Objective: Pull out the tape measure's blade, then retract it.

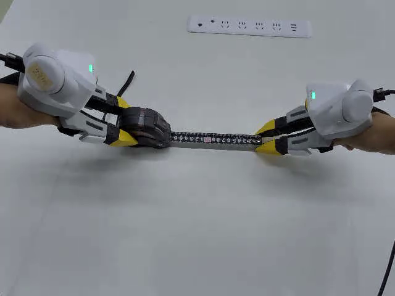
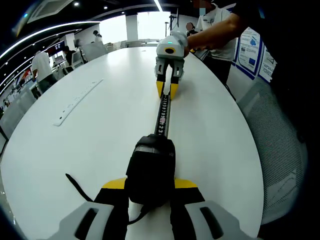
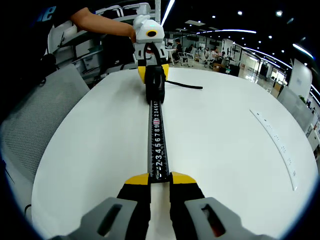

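Note:
A dark tape measure case [image 1: 145, 127] rests on the white table, held between the yellow-tipped fingers of my left gripper [image 1: 123, 120], which is shut on it. In the left gripper view the case [image 2: 150, 170] sits between the jaws. Its black blade [image 1: 213, 139] with white numbers stretches right along the tabletop to my right gripper [image 1: 266, 137], which is shut on the blade's end. In the right gripper view the blade [image 3: 156, 145] runs from my right gripper [image 3: 159, 179] away to the case [image 3: 154, 80]. A black wrist strap [image 3: 184, 86] trails from the case.
A white power strip [image 1: 249, 26] lies at the far edge of the white table [image 1: 197, 234]. A black cable [image 1: 389, 271] shows at the lower right corner. Chairs and people stand around the table in the gripper views.

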A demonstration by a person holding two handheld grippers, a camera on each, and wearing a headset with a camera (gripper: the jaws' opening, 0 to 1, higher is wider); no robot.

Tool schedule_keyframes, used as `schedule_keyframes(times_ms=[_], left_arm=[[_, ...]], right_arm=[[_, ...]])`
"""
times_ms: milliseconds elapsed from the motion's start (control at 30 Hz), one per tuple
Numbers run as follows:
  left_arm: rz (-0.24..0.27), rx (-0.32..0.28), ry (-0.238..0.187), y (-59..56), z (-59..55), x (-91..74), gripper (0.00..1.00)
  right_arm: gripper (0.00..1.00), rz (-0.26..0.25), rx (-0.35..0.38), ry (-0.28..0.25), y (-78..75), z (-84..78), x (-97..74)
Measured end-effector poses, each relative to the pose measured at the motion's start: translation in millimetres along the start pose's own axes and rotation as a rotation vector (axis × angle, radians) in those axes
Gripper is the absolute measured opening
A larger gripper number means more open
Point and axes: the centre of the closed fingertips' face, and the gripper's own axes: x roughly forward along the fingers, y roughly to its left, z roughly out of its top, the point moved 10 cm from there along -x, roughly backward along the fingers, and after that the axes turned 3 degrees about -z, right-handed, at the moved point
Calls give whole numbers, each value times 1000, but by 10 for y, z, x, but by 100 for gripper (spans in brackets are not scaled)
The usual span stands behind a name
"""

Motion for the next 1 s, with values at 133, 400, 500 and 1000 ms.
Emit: schedule_keyframes(times_ms=[133, 400, 500, 1000], left_arm=[[0, 0, 1, 4, 0, 0, 28], [-5, 3, 6, 14, 2, 1, 28], [-7, 4, 8, 19, 1, 0, 28], [-14, 12, 28, 33, 13, 3, 28]], right_arm=[[12, -2, 4, 5, -11, -41, -48], [12, -11, 16, 23, -27, -170, -192], [12, -17, 18, 30, -41, -209, -249], [11, -32, 25, 70, -41, -353, -464]])
